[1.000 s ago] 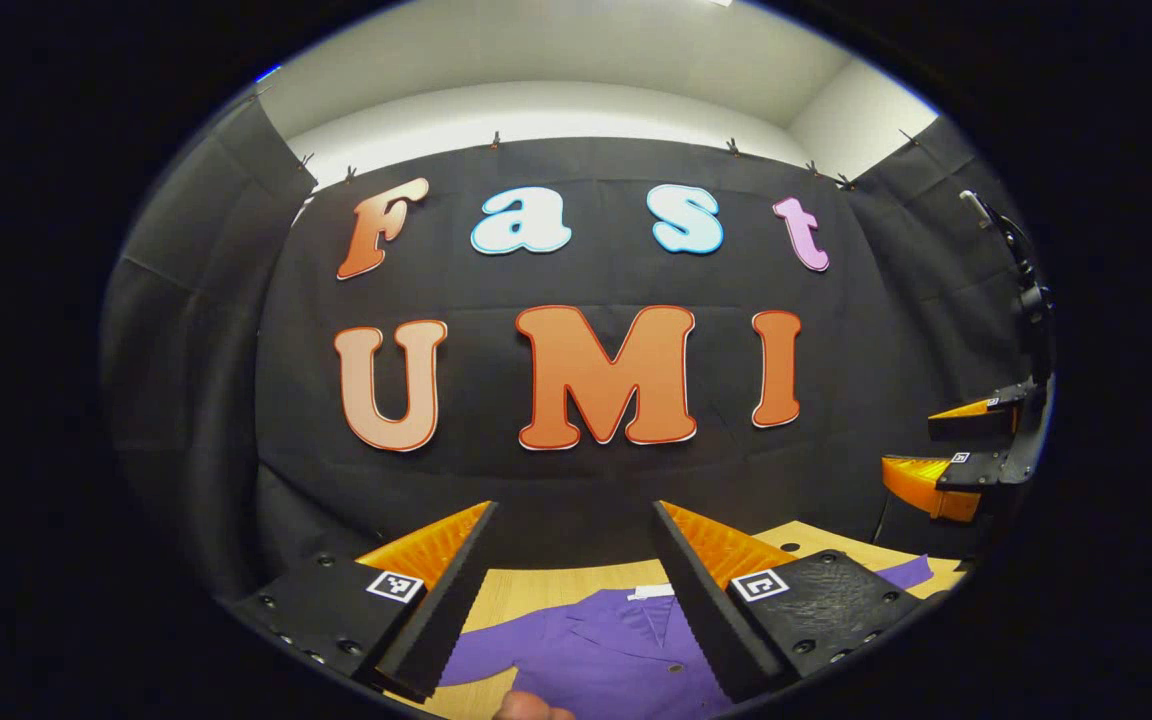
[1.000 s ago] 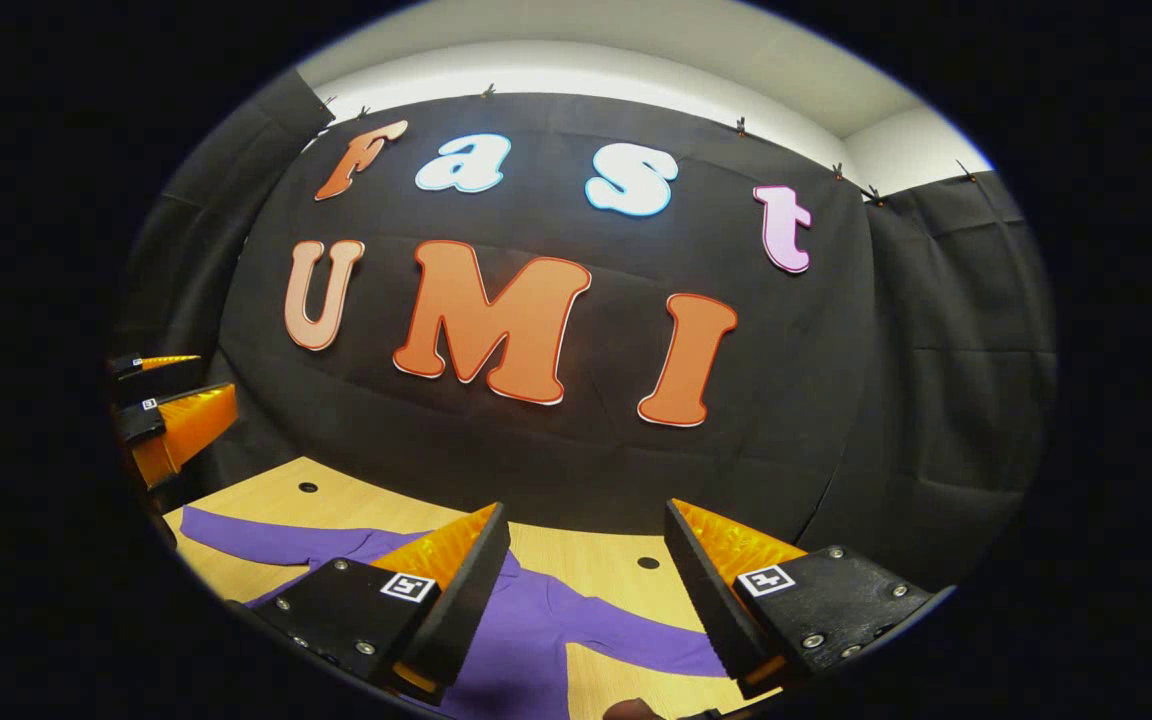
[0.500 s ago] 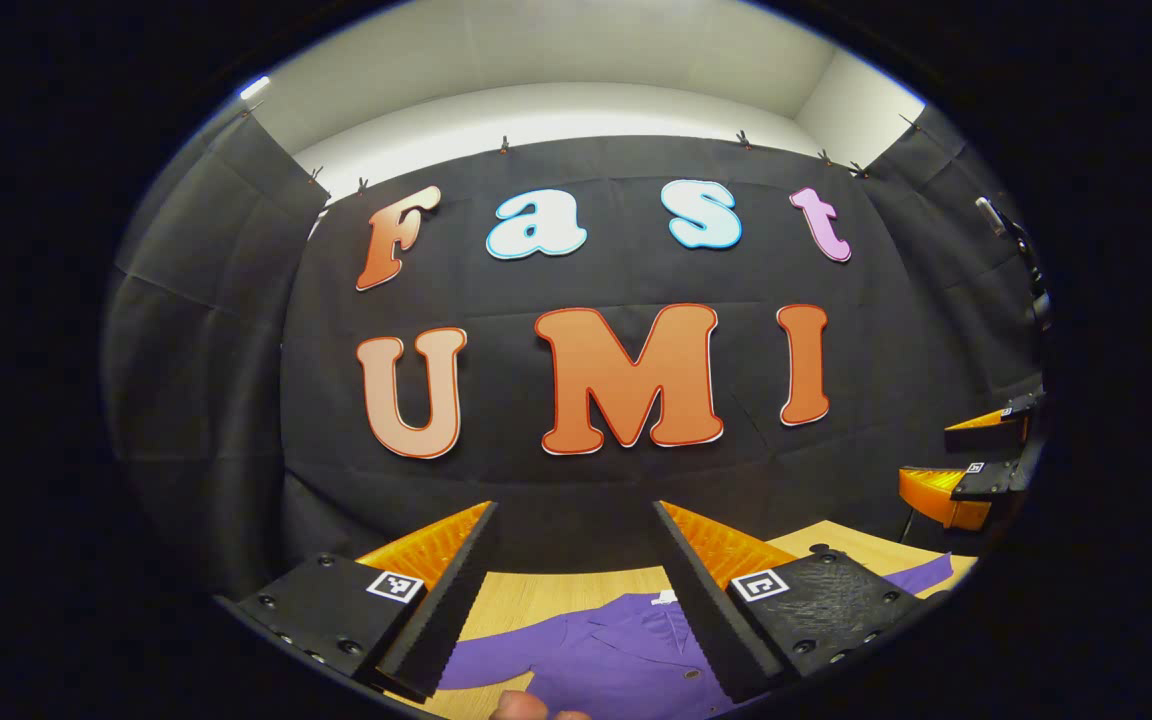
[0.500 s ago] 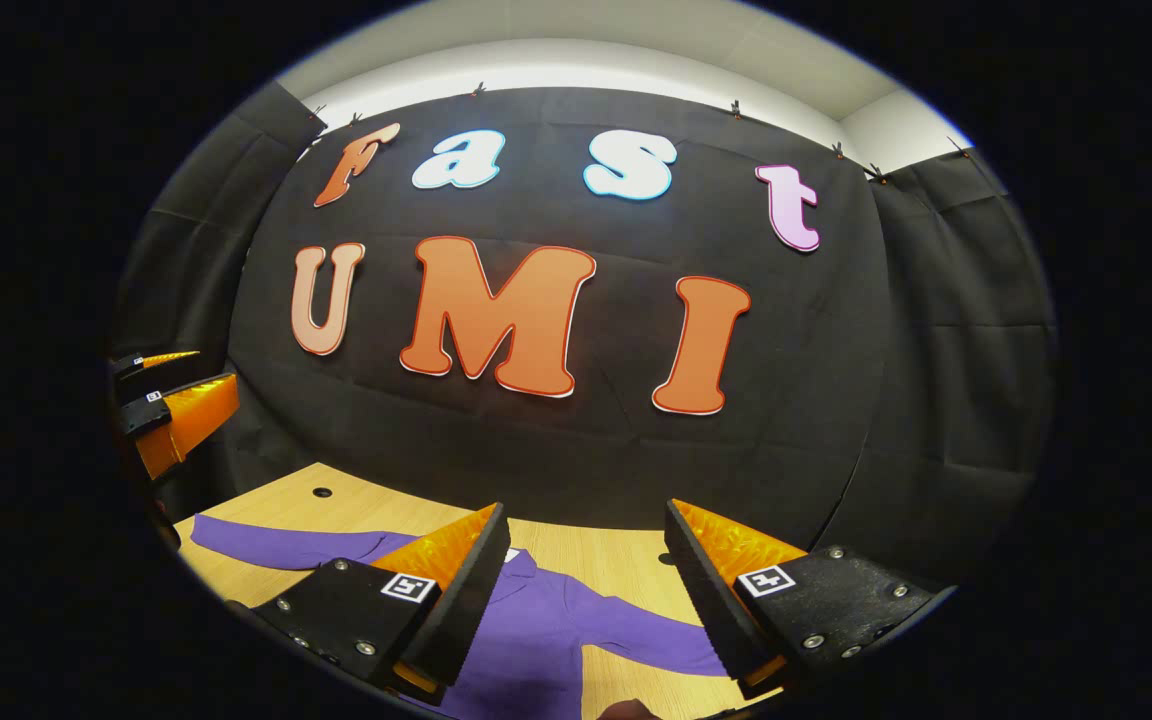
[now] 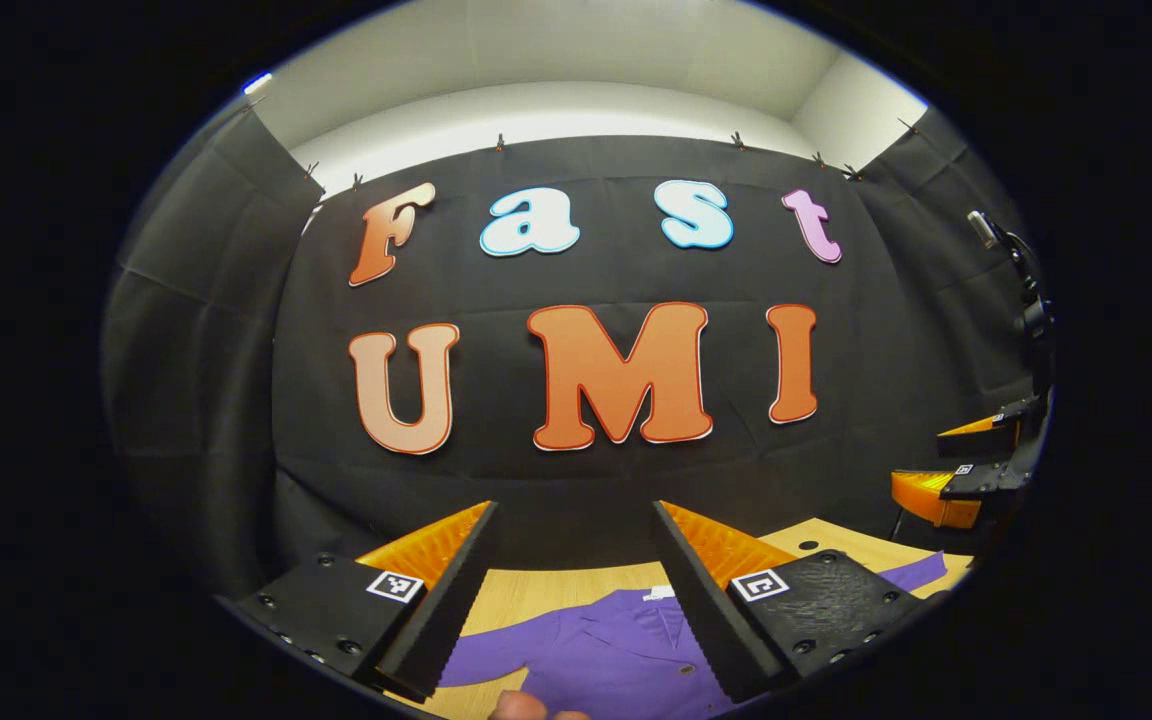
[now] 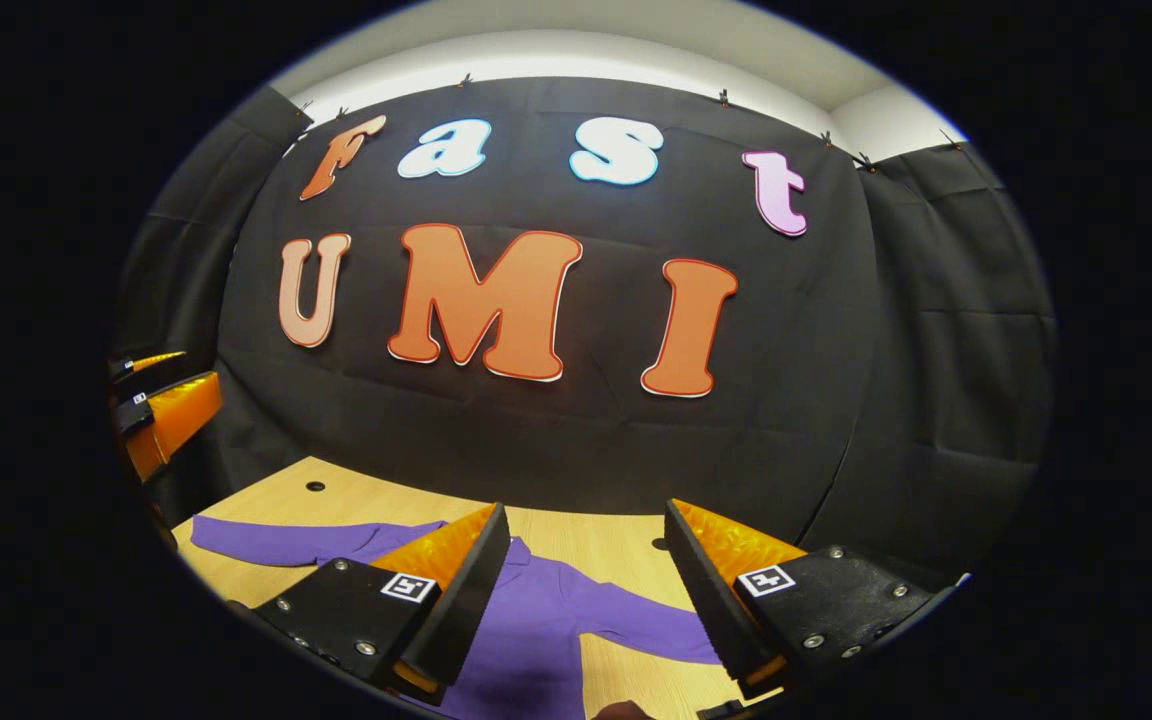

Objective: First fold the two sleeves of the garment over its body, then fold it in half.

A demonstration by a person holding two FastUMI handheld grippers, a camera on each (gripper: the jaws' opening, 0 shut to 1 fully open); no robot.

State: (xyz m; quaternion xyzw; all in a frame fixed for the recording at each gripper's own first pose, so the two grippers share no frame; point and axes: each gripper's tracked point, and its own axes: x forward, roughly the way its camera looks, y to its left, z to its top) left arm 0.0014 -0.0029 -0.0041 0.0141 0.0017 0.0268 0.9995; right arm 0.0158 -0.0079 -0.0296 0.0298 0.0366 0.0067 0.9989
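**Both hand-held grippers raised above the flat purple garment**

Nearest to you, in the left gripper view, your left hand-held gripper (image 5: 573, 560) has its two fingers spread wide with nothing between them. A fingertip (image 5: 519, 706) of yours peeks in at the bottom edge. Just below and beyond the fingers lies the purple garment (image 5: 616, 655), collar up and facing away from you, spread flat on the wooden surface (image 5: 536, 590). One sleeve (image 5: 901, 572) runs out to the right, toward your right hand-held gripper (image 5: 956, 465), which hangs in the air well above the cloth.

In the right gripper view, your right hand-held gripper (image 6: 586, 565) is likewise spread apart and grips nothing. The garment (image 6: 536, 630) lies under it, with one sleeve (image 6: 276, 541) stretched out to the left and the other sleeve (image 6: 651, 630) reaching right, both unfolded. Your left hand-held gripper (image 6: 161, 405) shows at the far left, off the surface (image 6: 586, 540). Behind everything hangs the black cloth wall (image 6: 836, 380).
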